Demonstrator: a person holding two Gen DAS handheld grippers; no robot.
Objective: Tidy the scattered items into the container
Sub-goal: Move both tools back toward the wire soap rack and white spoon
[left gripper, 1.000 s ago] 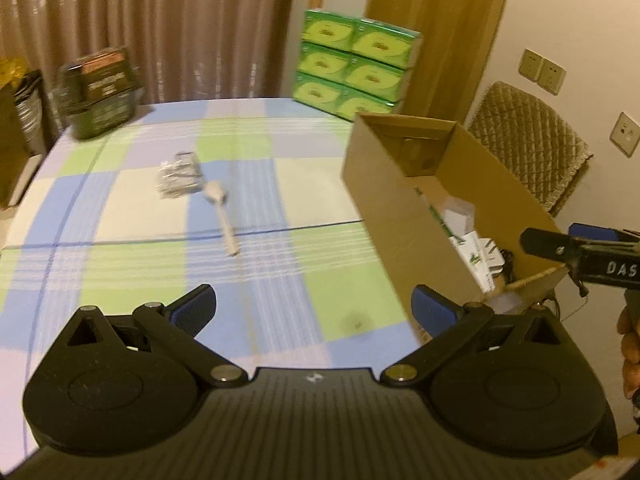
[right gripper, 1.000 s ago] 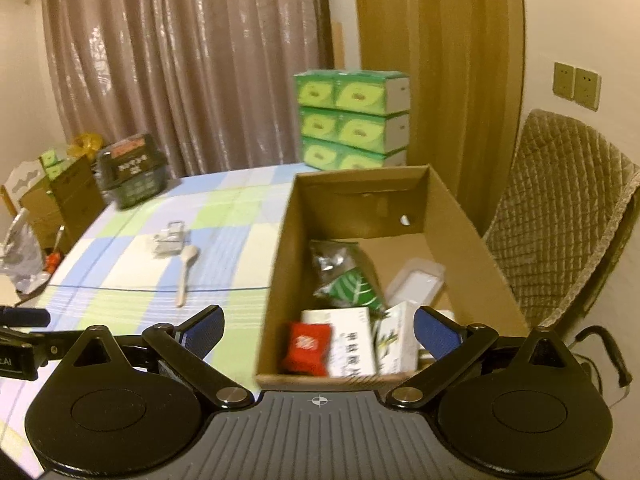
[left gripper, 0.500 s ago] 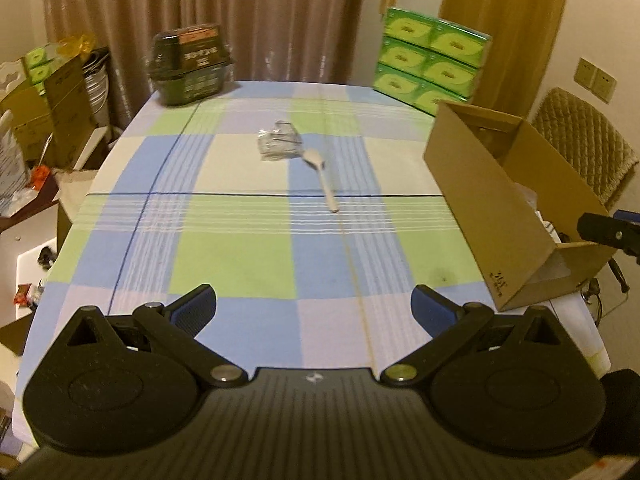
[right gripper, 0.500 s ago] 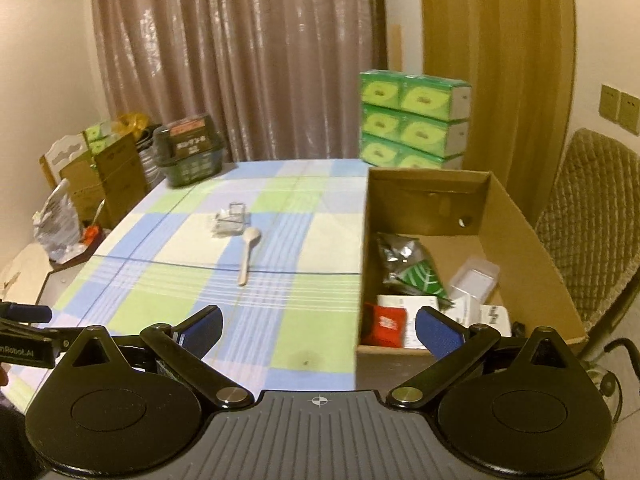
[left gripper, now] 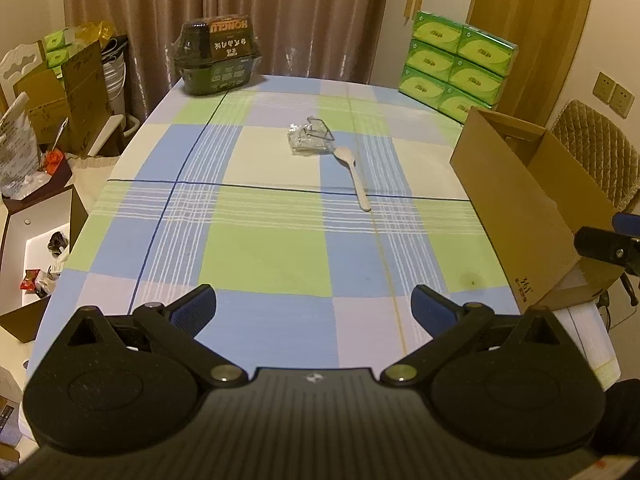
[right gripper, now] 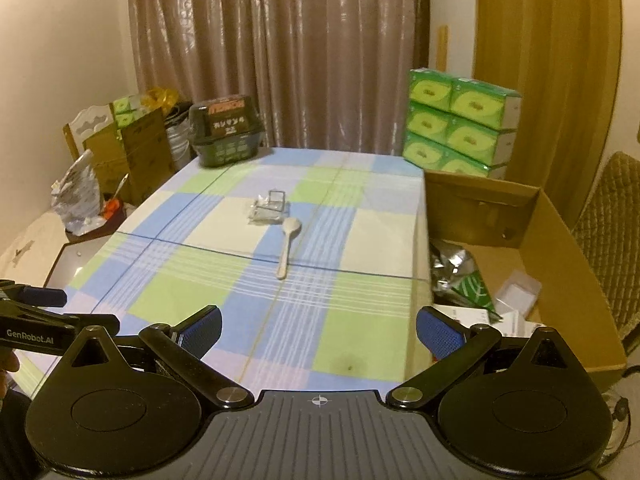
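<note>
A pale spoon (left gripper: pixel 355 177) (right gripper: pixel 287 247) lies mid-table with its bowl next to a clear plastic packet (left gripper: pixel 309 142) (right gripper: pixel 269 209). The open cardboard box (left gripper: pixel 524 208) (right gripper: pixel 560 256) stands at the table's right edge and holds a foil pouch (right gripper: pixel 452 268), a green packet and white boxes. My left gripper (left gripper: pixel 314 308) is open and empty over the near end of the table, far short of the spoon. My right gripper (right gripper: pixel 319 326) is open and empty as well, held back at the near edge with its right finger in front of the box.
A dark basket (left gripper: pixel 218 58) sits at the far left corner of the checked tablecloth (left gripper: pixel 264 256). Green tissue packs (left gripper: pixel 456 66) are stacked at the far right. A quilted chair (left gripper: pixel 596 148) stands behind the box. Cardboard boxes and bags (left gripper: pixel 48 92) crowd the floor on the left.
Both grippers have drawn back and turned left from the box, so the whole table with spoon and packet is now in view. Both stay open and empty.
</note>
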